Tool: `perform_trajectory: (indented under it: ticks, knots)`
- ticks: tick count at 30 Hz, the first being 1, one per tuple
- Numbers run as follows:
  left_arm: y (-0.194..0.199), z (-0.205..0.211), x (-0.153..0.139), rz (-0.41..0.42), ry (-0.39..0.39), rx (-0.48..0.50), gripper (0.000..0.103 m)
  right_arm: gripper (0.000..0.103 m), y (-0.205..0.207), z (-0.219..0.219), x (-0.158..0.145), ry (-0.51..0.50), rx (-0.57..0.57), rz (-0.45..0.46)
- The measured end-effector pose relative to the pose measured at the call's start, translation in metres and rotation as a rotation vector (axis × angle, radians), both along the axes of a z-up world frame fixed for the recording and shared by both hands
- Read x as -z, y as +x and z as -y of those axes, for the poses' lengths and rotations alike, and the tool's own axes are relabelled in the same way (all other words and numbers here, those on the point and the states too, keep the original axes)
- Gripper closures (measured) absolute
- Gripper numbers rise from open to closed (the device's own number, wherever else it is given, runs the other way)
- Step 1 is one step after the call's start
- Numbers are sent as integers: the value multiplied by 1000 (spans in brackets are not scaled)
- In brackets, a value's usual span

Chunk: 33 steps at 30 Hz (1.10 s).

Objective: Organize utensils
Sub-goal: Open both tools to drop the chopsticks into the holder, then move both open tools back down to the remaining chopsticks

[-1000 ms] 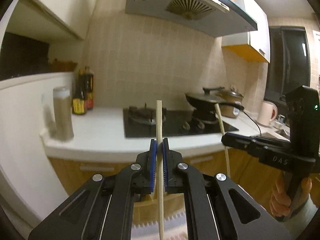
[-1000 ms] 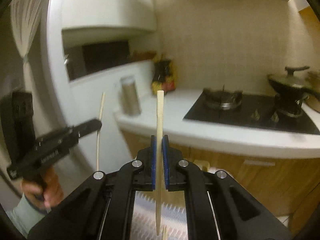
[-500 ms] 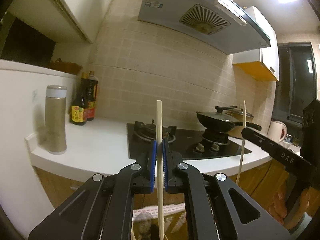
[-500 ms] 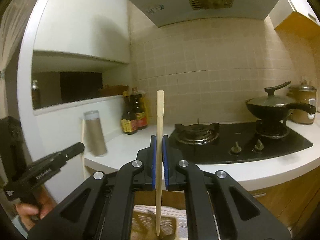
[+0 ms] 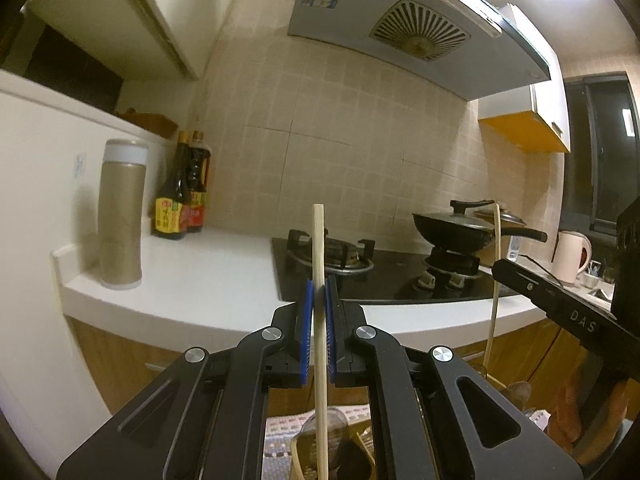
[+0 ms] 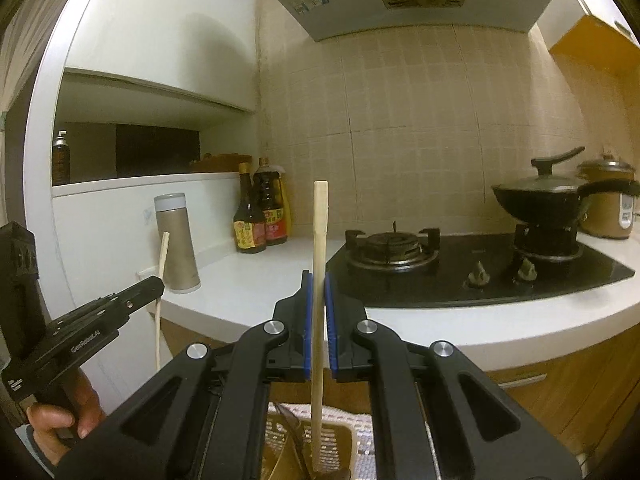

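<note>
**Operator:** Report the fixed surroundings, largest first.

**Inspector:** A range hood (image 5: 420,36) hangs over a white countertop (image 5: 208,276) with an inset black gas hob (image 6: 472,276). A lidded black pan (image 6: 540,196) sits on the right burner. Two sauce bottles (image 5: 180,200) stand against the tiled wall, with a tan flask (image 5: 120,216) near the counter's left edge.

**Operator:** Left gripper condition?

**Inspector:** The left gripper (image 5: 319,312) is clamped on a wooden chopstick (image 5: 319,280), held upright between the blue pads (image 5: 307,320). Its lower end hangs over a clear cup (image 5: 320,440).

**Operator:** Right gripper?

**Inspector:** The right gripper (image 6: 316,312) is closed on a second chopstick (image 6: 319,264), also upright. Its lower tip is at a slotted tan utensil basket (image 6: 340,440) on a white mat (image 6: 344,412); whether the tip touches the basket floor cannot be determined.
</note>
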<state>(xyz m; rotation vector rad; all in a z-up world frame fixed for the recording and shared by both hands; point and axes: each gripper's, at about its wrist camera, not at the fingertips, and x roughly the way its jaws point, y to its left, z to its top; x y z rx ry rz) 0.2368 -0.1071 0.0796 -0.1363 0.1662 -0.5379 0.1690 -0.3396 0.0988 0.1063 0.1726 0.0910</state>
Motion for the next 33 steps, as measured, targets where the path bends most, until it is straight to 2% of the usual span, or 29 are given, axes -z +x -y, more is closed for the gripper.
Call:
perform_trajectory:
  ticks: [5, 6, 7, 8, 10, 12, 20, 23, 27, 33]
  knots:
    - [-7, -4, 5, -10, 9, 47, 96, 98, -12, 3, 6, 6, -24, -22]
    - [-8, -4, 6, -16, 10, 57, 84, 98, -14, 2, 6, 3, -32, -30]
    - [-11, -7, 7, -26, 12, 69, 77, 97, -17, 2, 7, 3, -49, -44]
    - [-14, -8, 7, -28, 11, 70, 72, 95, -20, 2, 8, 5, -66, -63]
    - [-20, -13, 6, -32, 15, 81, 70, 89, -28, 3, 10, 11, -87, -87]
    - [-26, -17, 4, -36, 15, 89, 69, 74, -36, 5, 10, 19, -97, -101]
    - [-63, -38, -9, -57, 32, 131, 59, 63, -73, 3, 3, -1, -116, -173]
    - [-76, -44, -11, -97, 50, 141, 59, 63, -83, -3, 1, -31, -118, -254]
    - [-88, -55, -6, -223, 87, 134, 58, 63, -91, -10, 7, -57, -132, -408]
    - [-107, -74, 15, -383, 147, 112, 58, 63, -98, -29, 48, -92, -180, -700]
